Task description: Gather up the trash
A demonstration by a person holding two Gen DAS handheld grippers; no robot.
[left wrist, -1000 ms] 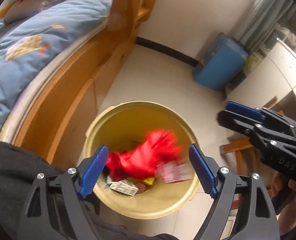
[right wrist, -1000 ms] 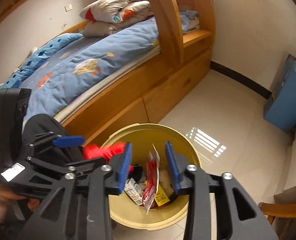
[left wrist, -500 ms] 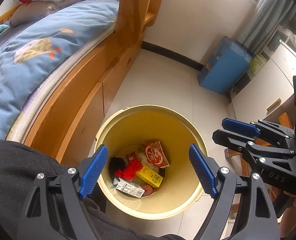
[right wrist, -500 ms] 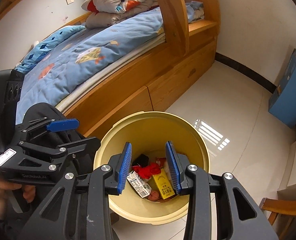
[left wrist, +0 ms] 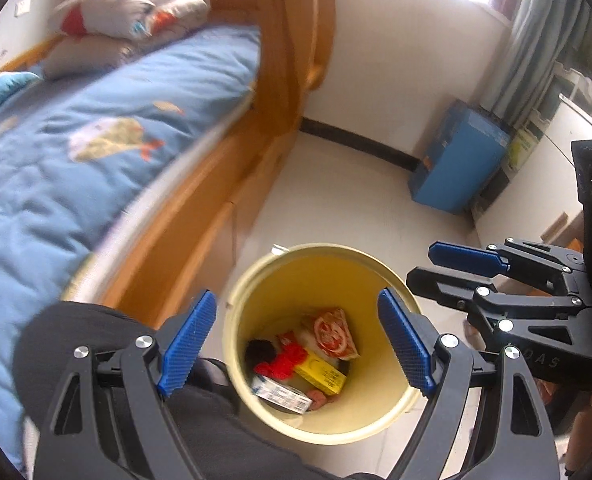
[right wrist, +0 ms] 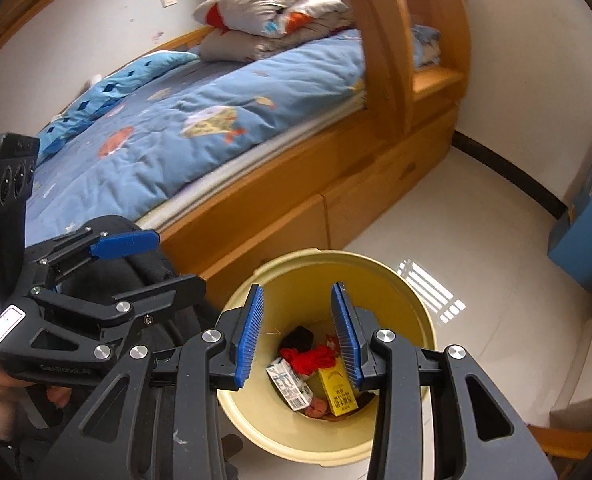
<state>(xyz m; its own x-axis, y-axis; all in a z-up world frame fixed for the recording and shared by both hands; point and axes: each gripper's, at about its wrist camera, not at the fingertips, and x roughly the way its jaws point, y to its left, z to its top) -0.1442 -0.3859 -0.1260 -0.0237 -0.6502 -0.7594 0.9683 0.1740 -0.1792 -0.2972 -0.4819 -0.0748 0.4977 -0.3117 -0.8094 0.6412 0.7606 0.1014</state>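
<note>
A yellow bin [left wrist: 319, 264] [right wrist: 415, 300] stands on the pale floor beside the bed. At its bottom lie a red crumpled wrapper [left wrist: 286, 360] [right wrist: 309, 358], a yellow carton [left wrist: 321, 374] [right wrist: 337, 390], a white carton [left wrist: 282, 392] [right wrist: 288, 386] and a red-and-white snack bag [left wrist: 329, 334]. My left gripper [left wrist: 297, 344] hangs above the bin, open wide and empty. My right gripper [right wrist: 297, 334] is also above the bin, its jaws part open with nothing between them. Each gripper shows in the other's view, the right gripper [left wrist: 467, 264] and the left gripper [right wrist: 128, 248].
A wooden bed frame [right wrist: 296, 184] with a blue quilt [right wrist: 216, 128] runs close along the bin's left. A blue box [left wrist: 455, 168] stands by the far wall near curtains. A dark-clothed leg [left wrist: 76, 344] of the person is beside the bin. A wooden chair part [right wrist: 567, 440] is at the right.
The red wrapper dropped from between my left fingers and the snack bag from my right fingers into the bin. Both grippers then rose and pulled back from it.
</note>
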